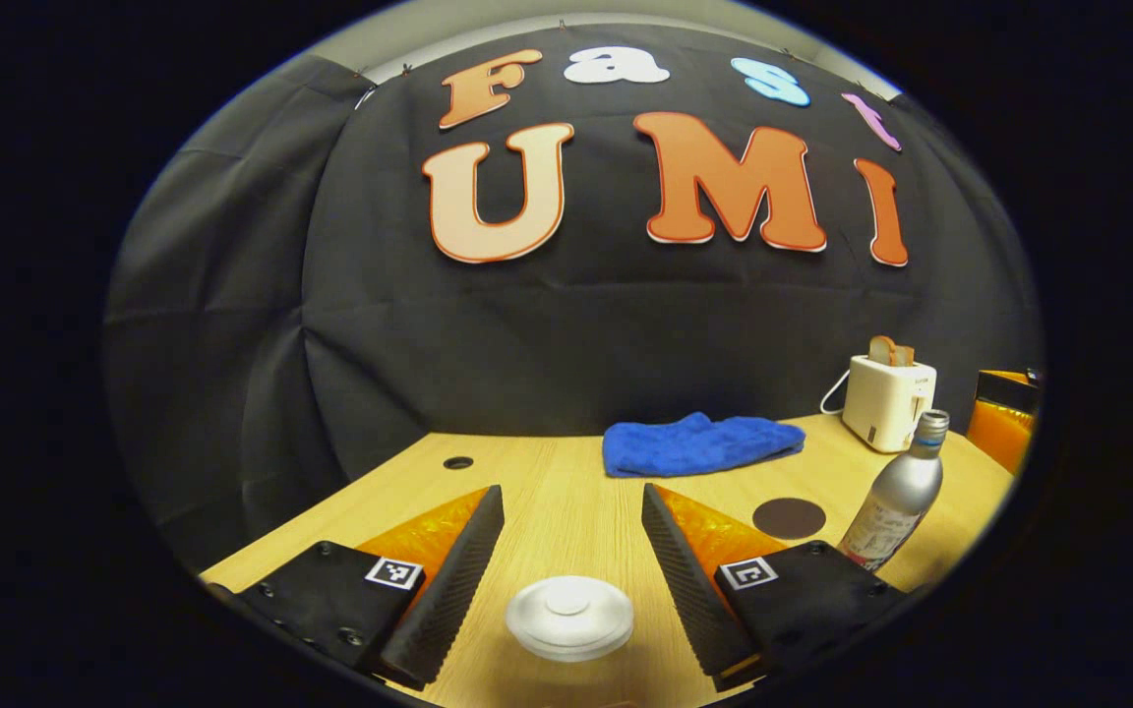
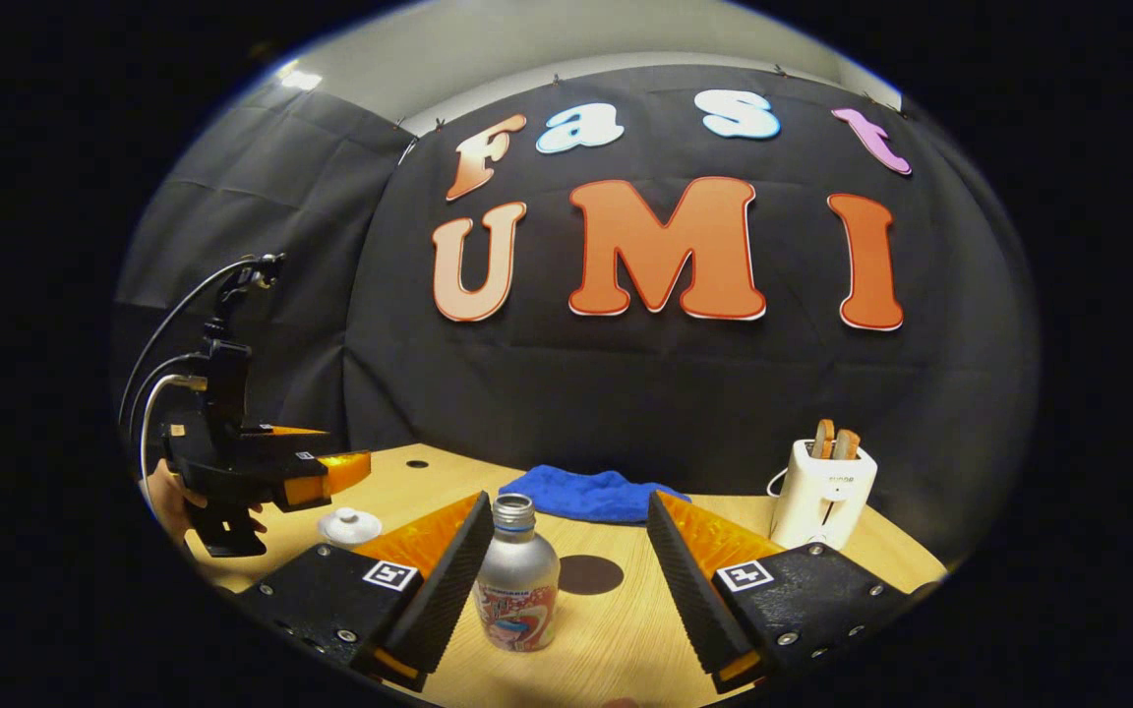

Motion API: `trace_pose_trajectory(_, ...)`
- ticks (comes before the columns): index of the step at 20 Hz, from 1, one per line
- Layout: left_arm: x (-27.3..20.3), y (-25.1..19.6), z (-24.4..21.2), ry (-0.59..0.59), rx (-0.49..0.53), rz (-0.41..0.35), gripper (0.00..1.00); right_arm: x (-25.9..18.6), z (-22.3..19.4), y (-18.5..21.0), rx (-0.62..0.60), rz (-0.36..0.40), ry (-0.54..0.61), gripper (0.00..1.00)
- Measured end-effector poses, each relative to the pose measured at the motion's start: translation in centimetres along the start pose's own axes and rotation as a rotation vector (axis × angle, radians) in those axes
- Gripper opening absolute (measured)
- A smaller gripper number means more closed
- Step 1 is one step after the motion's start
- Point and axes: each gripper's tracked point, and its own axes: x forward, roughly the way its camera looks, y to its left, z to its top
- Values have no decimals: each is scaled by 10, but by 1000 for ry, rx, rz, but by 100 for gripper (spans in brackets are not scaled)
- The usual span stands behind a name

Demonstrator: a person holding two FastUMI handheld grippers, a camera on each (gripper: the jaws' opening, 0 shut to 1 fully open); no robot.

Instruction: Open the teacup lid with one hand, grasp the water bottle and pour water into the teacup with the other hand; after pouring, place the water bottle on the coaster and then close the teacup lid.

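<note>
The white teacup lid (image 1: pixel 568 615) with its round knob sits on the cup, low between my left gripper's (image 1: pixel 571 521) spread fingers; nothing touches it. That gripper is open. A silver water bottle (image 1: pixel 895 492) without a cap stands to its right, beside a dark round coaster (image 1: pixel 789 517). In the right gripper view the bottle (image 2: pixel 517 572) stands upright between my open right gripper's (image 2: pixel 566 526) fingers, closer to the left finger, with the coaster (image 2: pixel 590 574) just behind it. The left gripper (image 2: pixel 335 472), held by a hand, hovers over the teacup (image 2: pixel 350 525) at the left.
A blue cloth (image 1: pixel 696 443) lies at the back of the wooden table (image 1: pixel 566 511). A white toaster (image 1: pixel 887 398) with bread stands at the back right, and an orange box (image 1: pixel 1001 418) sits beyond it. A small hole (image 1: pixel 458 462) marks the table's far left.
</note>
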Motion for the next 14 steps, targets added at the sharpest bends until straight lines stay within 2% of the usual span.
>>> trace_pose_trajectory(5,9,2,-50,123,5,-10,95,6,-30,10,6,31,74,95)
trace_pose_trajectory(6,11,4,-57,142,10,-9,98,8,-34,12,5,35,86,95)
trace_pose_trajectory(7,12,5,-64,163,17,-7,92,8,-40,13,4,41,99,95)
trace_pose_trajectory(9,13,7,-77,198,21,-8,95,10,-48,18,8,58,118,95)
trace_pose_trajectory(11,17,10,-87,226,22,2,84,12,-56,21,3,68,139,95)
trace_pose_trajectory(14,25,6,-85,228,40,8,80,15,-67,27,-6,86,167,95)
